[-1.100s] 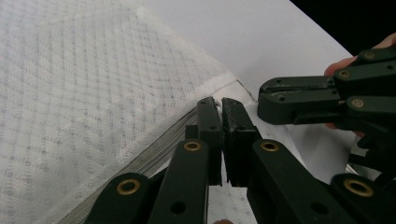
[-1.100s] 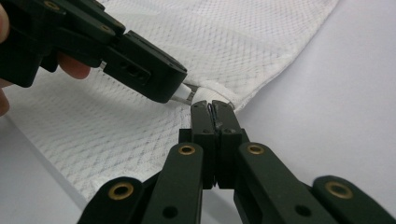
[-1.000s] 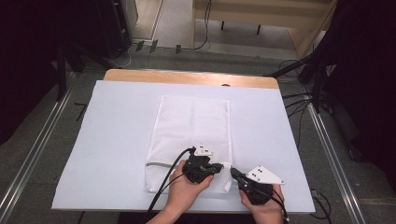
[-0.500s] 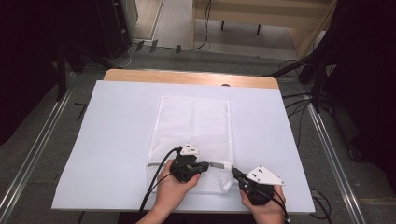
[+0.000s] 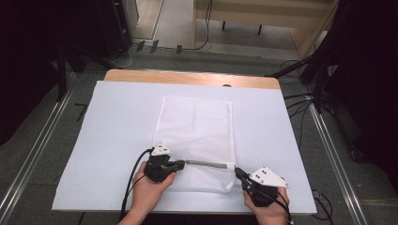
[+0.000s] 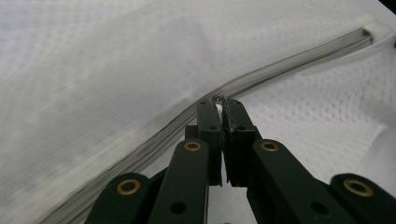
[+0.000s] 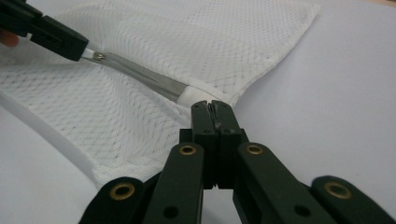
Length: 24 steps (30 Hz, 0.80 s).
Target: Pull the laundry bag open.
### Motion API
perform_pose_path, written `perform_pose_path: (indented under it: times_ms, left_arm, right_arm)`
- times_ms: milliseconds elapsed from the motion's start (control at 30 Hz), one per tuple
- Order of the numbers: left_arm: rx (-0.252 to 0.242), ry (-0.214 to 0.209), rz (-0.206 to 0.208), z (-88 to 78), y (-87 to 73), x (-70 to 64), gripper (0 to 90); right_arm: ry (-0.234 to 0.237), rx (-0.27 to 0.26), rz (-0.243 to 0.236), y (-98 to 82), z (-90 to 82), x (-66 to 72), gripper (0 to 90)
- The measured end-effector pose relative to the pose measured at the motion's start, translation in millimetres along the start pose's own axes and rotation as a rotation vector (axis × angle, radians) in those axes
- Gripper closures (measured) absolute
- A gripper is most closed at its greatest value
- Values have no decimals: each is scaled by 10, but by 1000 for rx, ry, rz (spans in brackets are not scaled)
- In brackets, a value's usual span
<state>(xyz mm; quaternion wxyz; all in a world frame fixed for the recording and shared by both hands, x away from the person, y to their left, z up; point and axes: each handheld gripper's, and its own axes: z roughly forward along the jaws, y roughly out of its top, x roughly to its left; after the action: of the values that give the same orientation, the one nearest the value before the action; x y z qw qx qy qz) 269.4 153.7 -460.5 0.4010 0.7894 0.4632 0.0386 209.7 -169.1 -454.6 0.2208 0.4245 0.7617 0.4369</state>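
Mesh laundry bag (image 5: pixel 197 136) lies flat on the white-covered tabletop (image 5: pixel 117 122), its zippered end nearest the person, and the two tools work that end from opposite sides. The right tool (image 5: pixel 238 174), held low at the near right corner, has its jaws pressed together on the fabric at the zipper's white end tab (image 7: pixel 192 95), probably to anchor the bag so it cannot slide. The left tool (image 5: pixel 180 163), farther along the same edge, pinches the small metal zipper pull (image 7: pixel 98 56), and the zipper (image 5: pixel 206 163) runs taut and straight between them, which suggests the pull is being drawn along the track against the anchored corner. From above, both hands and the whole bag are plain, but the grips are too small to read. The right gripper view shows the pull caught in the other tool's tips; the left gripper view shows its own jaws closed on a sliver of metal and white, with the track (image 6: pixel 289 60) stretching away.
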Motion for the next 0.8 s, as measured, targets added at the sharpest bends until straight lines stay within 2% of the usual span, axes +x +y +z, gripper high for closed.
perform_pose_path:
  times_ms: [67,200,300,700,800]
  left_arm:
    - [-4,6,-23,-70,-35,97,883]
    - [-10,32,-36,-225,-88,240,883]
    - [-14,47,-46,-319,-112,313,883]
    - [-36,52,-85,-649,-245,567,883]
    - [-41,70,-93,-713,-275,613,882]
  right_arm:
    - [0,-9,16,6,-21,-36,900]
    - [-4,-8,22,2,-28,-58,900]
    - [-9,-14,18,13,-37,-61,900]
    - [-16,-15,21,7,-55,-87,900]
    - [-22,-13,16,5,-56,-87,900]
